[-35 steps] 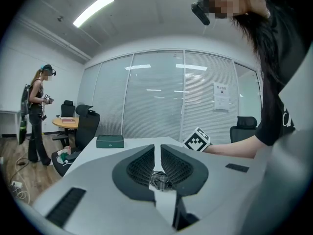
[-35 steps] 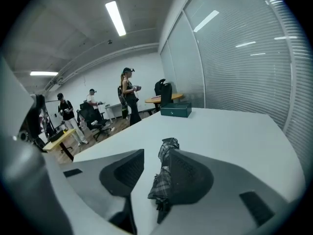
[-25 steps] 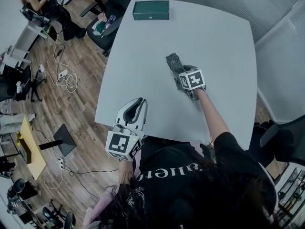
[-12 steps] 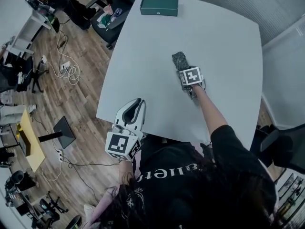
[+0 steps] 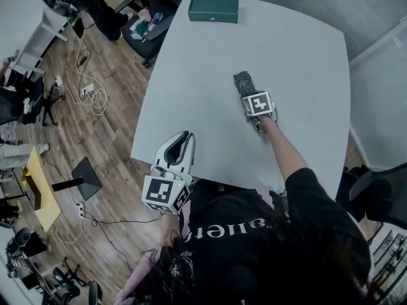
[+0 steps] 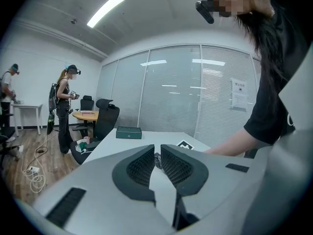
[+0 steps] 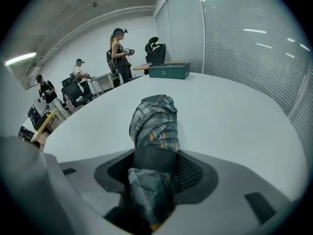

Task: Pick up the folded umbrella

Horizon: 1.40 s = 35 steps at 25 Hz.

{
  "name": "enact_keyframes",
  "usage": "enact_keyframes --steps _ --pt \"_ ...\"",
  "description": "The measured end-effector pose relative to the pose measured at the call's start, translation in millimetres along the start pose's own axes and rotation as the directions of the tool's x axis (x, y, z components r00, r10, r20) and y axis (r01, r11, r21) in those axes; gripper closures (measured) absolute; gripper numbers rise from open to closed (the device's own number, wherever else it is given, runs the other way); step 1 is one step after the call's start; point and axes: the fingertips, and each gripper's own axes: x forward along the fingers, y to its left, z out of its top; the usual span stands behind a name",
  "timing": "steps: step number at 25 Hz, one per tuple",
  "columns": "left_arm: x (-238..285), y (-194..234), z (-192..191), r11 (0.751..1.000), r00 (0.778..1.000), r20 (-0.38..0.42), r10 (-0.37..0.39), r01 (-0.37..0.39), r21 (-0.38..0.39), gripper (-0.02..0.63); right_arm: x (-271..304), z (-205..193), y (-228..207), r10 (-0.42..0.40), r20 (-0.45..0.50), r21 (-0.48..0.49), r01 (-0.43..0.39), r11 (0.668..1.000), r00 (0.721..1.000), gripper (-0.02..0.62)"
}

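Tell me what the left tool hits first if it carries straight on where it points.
Most likely the white table top, since the left tool tilts slightly down across it. The folded umbrella lies farther along that line, but depth is hard to judge.

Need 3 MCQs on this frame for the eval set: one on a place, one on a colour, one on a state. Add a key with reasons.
1. Where is the box?
A) at the far edge of the table
B) on the floor
C) on a chair

2. What does the fabric of the umbrella look like?
A) plain red
B) grey plaid with orange lines
C) white with dots

3. What is between the fingers of the right gripper?
A) nothing
B) the box
C) the umbrella

Key:
1 A: the head view shows the box lying by the table's far edge.
2 B: the right gripper view shows grey checks with orange lines.
3 C: the umbrella fills the gap between the fingers, which have just been closing and press on it.
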Motion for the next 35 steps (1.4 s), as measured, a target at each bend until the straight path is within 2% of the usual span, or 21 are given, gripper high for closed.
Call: enact_keyframes --steps 8,15,19,26,31,35 --pt "-16.3 17.4 -3.9 1.0 1.0 0.005 0.02 -0.02 -0.008 0.56 -25.6 -14.5 11.5 0.079 0.016 0.147 -0.081 0.986 0.997 0.357" --pt "-27.2 20.4 -6.4 1.0 1.0 0.005 -0.014 0.014 -0.008 0.56 -75.4 -19.7 50.8 0.188 0.108 0.277 -0.211 0.937 0.976 0.359" --pt "-30.3 23.4 -8.0 0.999 0.999 0.008 -0.039 0.039 0.0 0.56 -108.1 -13.9 79.0 0.231 0.18 0.289 -0.275 0.917 0.956 0.359" --pt "-51.2 26.9 -7.4 0.996 0.996 0.015 -0.091 0.09 0.011 0.56 -182.9 -2.6 132.7 0.256 0.313 0.261 -0.342 0.903 0.915 0.359" --pt "-64.7 29.4 -11.6 0.99 0.991 0.016 -0.135 0.135 0.029 0.56 -218.4 -4.9 166.2 0.258 0.372 0.248 -0.363 0.898 0.892 0.359" --pt "-74.2 31.3 -12.2 0.982 0.983 0.016 -0.181 0.18 0.047 0.56 -237.7 -11.3 189.8 0.243 0.404 0.277 -0.371 0.886 0.882 0.359"
